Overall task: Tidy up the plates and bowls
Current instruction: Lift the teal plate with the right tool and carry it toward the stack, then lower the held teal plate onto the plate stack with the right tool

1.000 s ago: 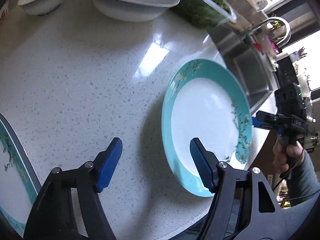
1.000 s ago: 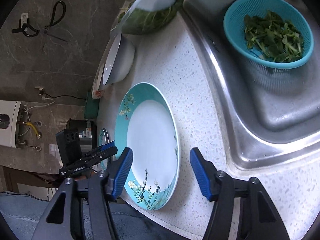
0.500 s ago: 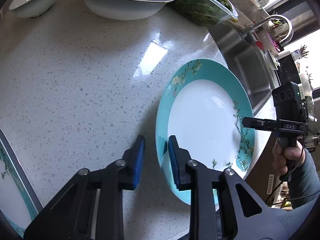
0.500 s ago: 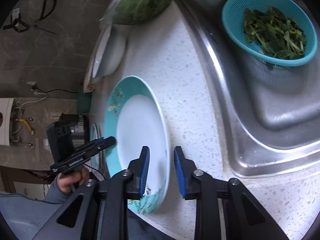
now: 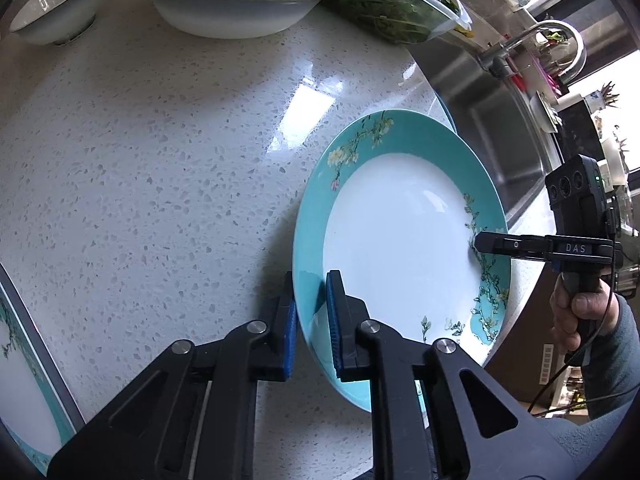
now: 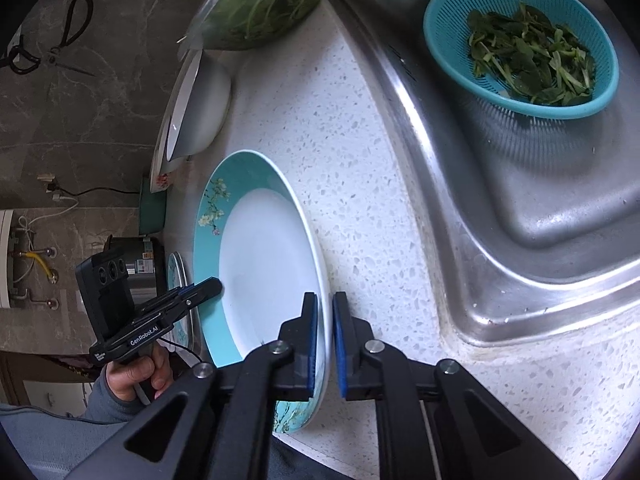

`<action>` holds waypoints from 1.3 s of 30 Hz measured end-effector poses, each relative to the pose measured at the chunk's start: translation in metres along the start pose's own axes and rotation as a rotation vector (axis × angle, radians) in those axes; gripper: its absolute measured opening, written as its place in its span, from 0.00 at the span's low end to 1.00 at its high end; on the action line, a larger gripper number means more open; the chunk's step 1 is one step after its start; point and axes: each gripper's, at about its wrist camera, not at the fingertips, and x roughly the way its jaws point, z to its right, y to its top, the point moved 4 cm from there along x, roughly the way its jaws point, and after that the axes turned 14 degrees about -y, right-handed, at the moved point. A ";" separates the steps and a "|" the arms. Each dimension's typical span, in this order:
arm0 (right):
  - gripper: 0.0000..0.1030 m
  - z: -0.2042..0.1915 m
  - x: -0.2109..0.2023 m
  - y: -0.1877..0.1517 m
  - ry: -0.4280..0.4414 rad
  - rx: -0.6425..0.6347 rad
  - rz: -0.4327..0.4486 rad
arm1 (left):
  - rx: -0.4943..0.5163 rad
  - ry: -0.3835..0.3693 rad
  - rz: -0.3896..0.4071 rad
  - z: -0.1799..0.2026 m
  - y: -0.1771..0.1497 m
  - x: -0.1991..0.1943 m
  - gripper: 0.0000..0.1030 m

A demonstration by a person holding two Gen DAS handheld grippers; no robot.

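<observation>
Left claw (image 5: 311,320) and right claw (image 6: 325,340) both clamped on opposite rims of the teal plate (image 5: 400,240)

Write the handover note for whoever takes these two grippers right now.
Left gripper: shut on the rim of the teal floral plate, at its left edge.
Right gripper: shut on the opposite rim of the same plate.
The plate's edge overhangs the front of the white speckled countertop; whether it has left the surface is unclear.
A second teal floral plate lies at far left. Two white bowls stand at the back of the counter, beside a clear bowl of greens.
Done: two-handed grip taken.
Left: lift the plate and probably stack it; then group the bowls.
</observation>
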 end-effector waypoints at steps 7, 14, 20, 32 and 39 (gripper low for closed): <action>0.11 -0.003 -0.001 0.000 -0.021 -0.004 0.002 | 0.002 0.003 0.003 -0.001 -0.002 -0.002 0.11; 0.11 -0.010 -0.006 0.004 -0.022 -0.023 0.010 | -0.003 -0.005 0.024 -0.002 -0.004 -0.013 0.12; 0.11 -0.027 -0.012 0.011 -0.015 -0.067 0.011 | -0.004 0.016 0.072 0.003 -0.005 -0.038 0.11; 0.11 -0.109 -0.005 0.012 0.006 -0.199 -0.005 | -0.066 0.057 0.195 -0.026 -0.022 -0.127 0.11; 0.11 -0.178 0.020 0.003 0.019 -0.294 -0.033 | -0.132 0.069 0.277 -0.070 -0.049 -0.193 0.11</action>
